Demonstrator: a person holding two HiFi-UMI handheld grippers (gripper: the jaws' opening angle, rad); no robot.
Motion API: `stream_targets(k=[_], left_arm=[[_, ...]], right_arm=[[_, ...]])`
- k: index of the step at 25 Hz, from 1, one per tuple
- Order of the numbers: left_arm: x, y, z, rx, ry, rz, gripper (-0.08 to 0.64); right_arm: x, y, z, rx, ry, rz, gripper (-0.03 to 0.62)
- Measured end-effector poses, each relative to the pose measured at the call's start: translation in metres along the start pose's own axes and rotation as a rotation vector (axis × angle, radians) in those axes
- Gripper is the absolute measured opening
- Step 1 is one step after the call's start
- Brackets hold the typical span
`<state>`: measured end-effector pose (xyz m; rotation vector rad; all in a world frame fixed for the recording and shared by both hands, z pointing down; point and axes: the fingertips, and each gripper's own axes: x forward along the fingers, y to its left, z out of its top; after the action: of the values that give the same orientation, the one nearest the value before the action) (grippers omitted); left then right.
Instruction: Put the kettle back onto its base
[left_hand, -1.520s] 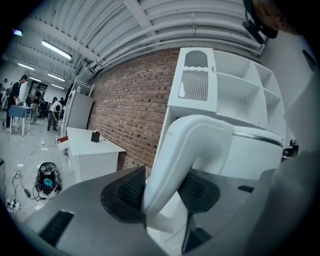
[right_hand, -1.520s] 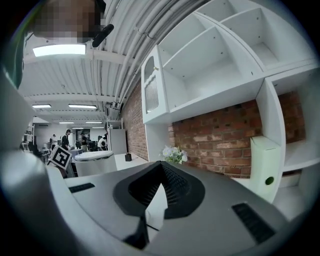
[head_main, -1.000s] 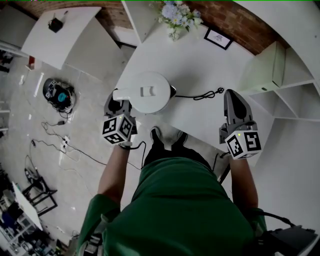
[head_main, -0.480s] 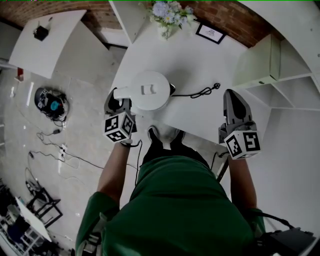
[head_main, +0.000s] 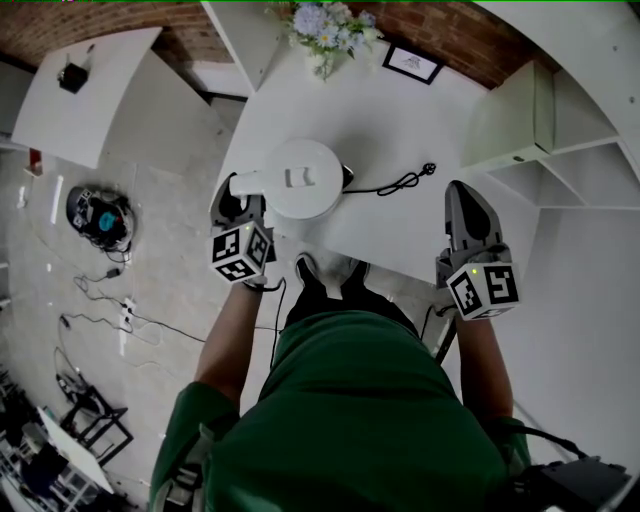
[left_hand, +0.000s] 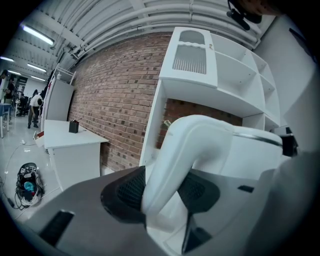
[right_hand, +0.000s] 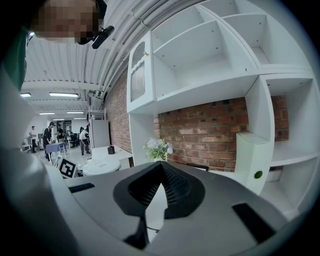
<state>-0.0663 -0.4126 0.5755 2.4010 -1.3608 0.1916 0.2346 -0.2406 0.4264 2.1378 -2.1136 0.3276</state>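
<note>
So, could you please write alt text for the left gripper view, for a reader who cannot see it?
The left gripper has its two dark jaws closed on the curved white handle of a white kettle, whose body fills the right side. Behind stand a white shelf unit and a red brick wall, with a white table at the left.

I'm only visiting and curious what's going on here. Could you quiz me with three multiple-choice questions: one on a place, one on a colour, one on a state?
1. Where are the flowers?
A. the table's far end
B. the floor
C. a shelf

2. What colour is the kettle?
A. black
B. white
C. red

3. The left gripper is:
A. open and empty
B. shut on the kettle's handle
C. shut on a cord

Answers:
1 A, the head view shows them there.
2 B, the body and handle are white.
3 B, its pads press the handle.
</note>
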Motion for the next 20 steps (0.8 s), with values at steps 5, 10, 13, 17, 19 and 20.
stream_targets(k=[5,10,13,17,19,20], left_arm=[[0.004,0.002,0.0,0.001,-0.001,-0.009,0.195],[0.0,0.001,-0.005,0.016,0.01,-0.013,0.195],[0.0,0.0,-0.01,0.028,0.016,-0.013,0.195],[0.003,0.002,-0.011,0.043,0.027,-0.017,0.195],[0.005,0.004,-0.013,0.052,0.049,-0.018,0.195],[0.005,0.005,-0.014,0.058,0.059,-0.018,0.195]], right_arm=[[0.002,-0.001,0.002,-0.004,0.0,-0.001,0.011],[0.004,0.003,0.004,-0.006,0.0,0.003,0.011],[0.006,0.005,0.005,-0.009,-0.004,0.01,0.011],[0.008,0.007,0.009,-0.012,-0.012,0.015,0.011],[0.008,0.007,0.01,-0.012,-0.015,0.016,0.012],[0.008,0.007,0.011,-0.012,-0.017,0.017,0.011]])
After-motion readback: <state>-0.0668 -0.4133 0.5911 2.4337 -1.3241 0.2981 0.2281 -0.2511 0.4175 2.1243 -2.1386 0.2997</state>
